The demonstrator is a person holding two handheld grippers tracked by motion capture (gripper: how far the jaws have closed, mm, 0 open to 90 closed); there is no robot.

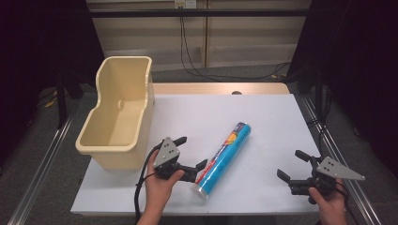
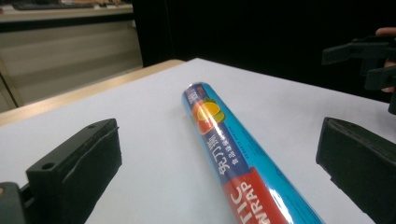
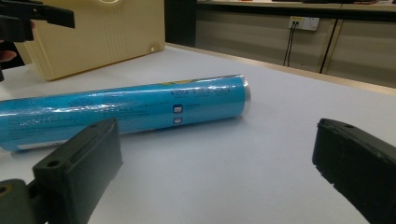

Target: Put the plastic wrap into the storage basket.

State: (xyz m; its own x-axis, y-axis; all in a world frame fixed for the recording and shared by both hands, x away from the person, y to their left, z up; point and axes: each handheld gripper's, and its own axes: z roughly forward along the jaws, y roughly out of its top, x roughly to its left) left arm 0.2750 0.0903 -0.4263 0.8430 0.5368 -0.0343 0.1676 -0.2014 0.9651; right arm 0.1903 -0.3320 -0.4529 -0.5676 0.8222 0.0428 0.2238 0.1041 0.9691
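So the desk (image 1: 263,122) has a white top, with a big cream plastic bin (image 1: 119,115) sitting on its far-left part. A blue roll of plastic wrap (image 1: 224,157) lies diagonally across the middle, flat on the desk. Left tongs (image 1: 190,152) are spread wide, released, gripping nothing; the near end of the roll sits between the jaws, apparently not touching either. Right tongs (image 1: 291,165) are also wide open and empty, well apart from the roll. In the left gripper view the roll's near end runs off the bottom edge, so only part of the label reads.
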